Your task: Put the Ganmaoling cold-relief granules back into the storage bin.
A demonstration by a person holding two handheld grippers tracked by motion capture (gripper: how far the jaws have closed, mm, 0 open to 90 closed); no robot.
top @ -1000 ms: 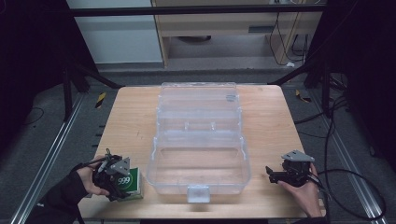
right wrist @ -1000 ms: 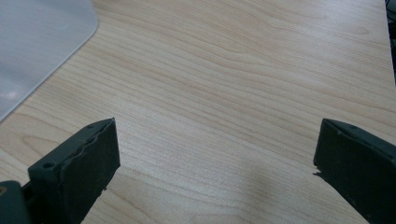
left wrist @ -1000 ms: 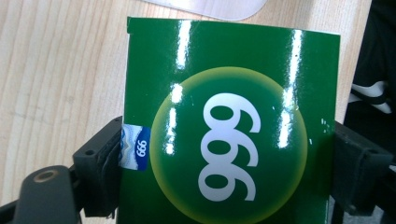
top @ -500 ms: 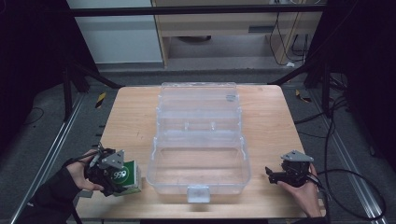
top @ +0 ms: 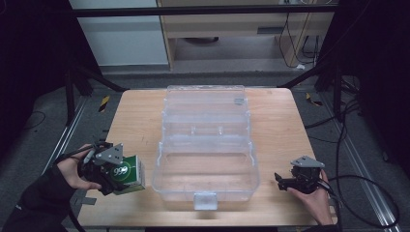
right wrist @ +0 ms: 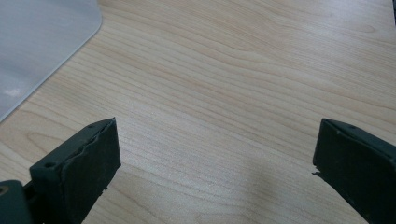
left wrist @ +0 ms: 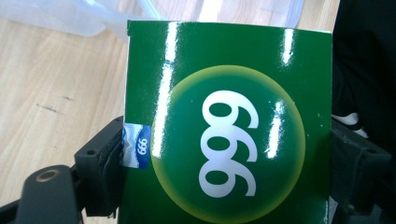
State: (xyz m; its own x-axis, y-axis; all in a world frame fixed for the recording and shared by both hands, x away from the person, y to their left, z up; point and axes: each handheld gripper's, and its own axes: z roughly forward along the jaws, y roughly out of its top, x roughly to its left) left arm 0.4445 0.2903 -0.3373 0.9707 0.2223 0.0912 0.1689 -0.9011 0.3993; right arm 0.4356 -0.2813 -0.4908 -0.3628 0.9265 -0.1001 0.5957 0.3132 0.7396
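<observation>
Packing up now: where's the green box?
High view: the green box is at the table's near left, clamped in the left tongs, just left of the open clear case.

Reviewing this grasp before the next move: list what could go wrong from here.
1. The left gripper pinches the glossy green box by its sides, near the table edge; it may slip and fall off.
2. The clear bin sits close beside the box; a low move may hit its rim.
</observation>
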